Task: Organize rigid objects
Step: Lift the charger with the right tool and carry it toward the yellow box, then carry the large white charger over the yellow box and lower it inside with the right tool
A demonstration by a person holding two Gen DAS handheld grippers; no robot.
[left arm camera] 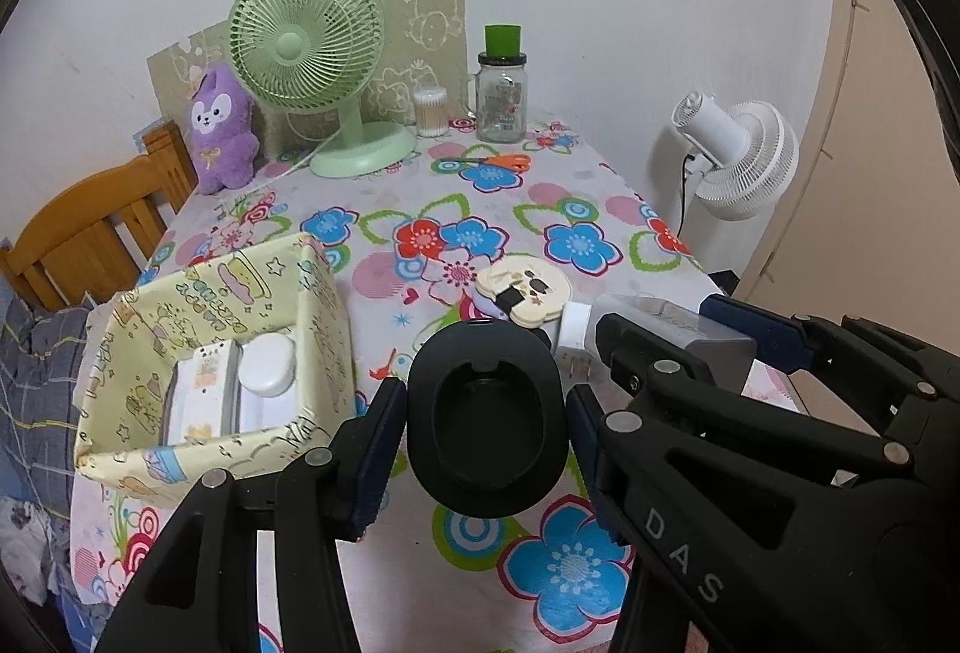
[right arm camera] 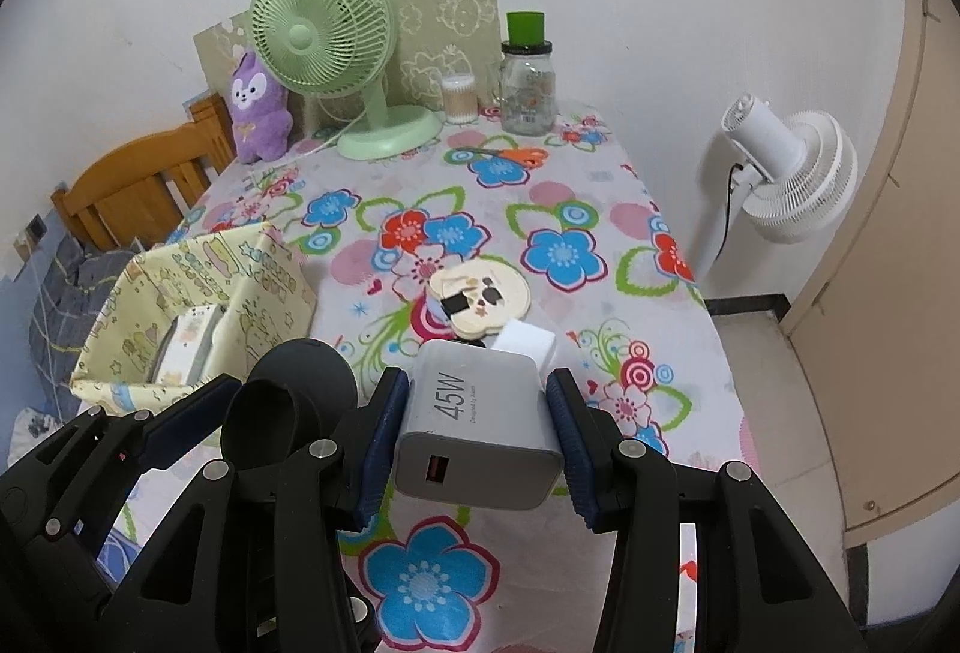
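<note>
The left gripper [left arm camera: 486,407] is clamped on a black oval holder [left arm camera: 487,413] – the right gripper [right arm camera: 480,425] clamped on a grey charger [right arm camera: 480,431] – above the flowered bench [left arm camera: 480,209], yellow box [left arm camera: 150,449] lower left.

Black hand-held gripper [left arm camera: 486,437], blue pads [left arm camera: 375,449], silver rivets

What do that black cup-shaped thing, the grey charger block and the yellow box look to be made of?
Black cup-shaped thing: probably matte plastic or rubber; dull, even surface with no glare.
Grey charger block: smooth hard plastic, satin finish, with printed lettering and crisp rounded edges.
Yellow box: seemingly fabric or coated paper over thin board; printed cartoon pattern, with soft, slightly bowed walls.
</note>
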